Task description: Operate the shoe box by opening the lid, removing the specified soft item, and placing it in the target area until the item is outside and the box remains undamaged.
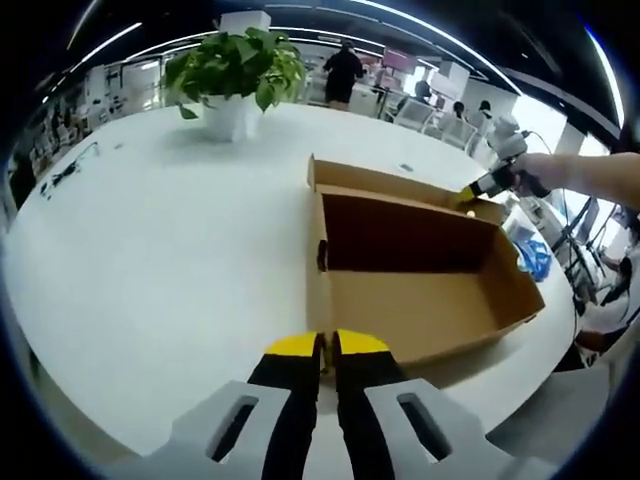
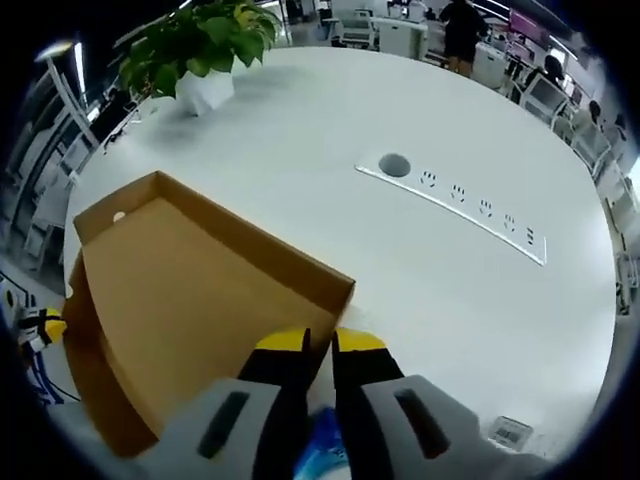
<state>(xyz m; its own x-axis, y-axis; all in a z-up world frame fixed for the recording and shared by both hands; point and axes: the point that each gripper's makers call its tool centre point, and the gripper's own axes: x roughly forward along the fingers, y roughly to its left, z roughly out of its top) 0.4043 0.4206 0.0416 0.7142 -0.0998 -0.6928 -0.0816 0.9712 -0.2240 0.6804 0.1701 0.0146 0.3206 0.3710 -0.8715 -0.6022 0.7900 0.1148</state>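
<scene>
Room: open-plan office, long ceiling lights, people standing at desks far behind a broad white round table (image 1: 150, 250).
Left gripper view, table: a green leafy plant in a white pot (image 1: 232, 85) stands at the far side, well apart from the brown cardboard shoe box (image 1: 420, 270).
Left gripper view, box: lid thrown back on its far edge; the inside that shows is bare cardboard, no soft item visible in it.
Left gripper view, left gripper (image 1: 327, 345): yellow-tipped black jaws together, nothing between them, just short of the box's near corner.
Left gripper view, right gripper (image 1: 470, 195): its tip sits at the lid's far corner.
Right gripper view, right gripper (image 2: 320, 342): jaws nearly closed over the lid (image 2: 190, 290) edge; whether they pinch it I cannot tell.
Right gripper view, soft item: a blue crumpled thing (image 2: 325, 455) below the jaws, outside the box; probably the item.
Right gripper view, table: a strip of sockets (image 2: 450, 205) beyond.
Advice: keep the lid from bending past its hinge; steady the box with the left.
</scene>
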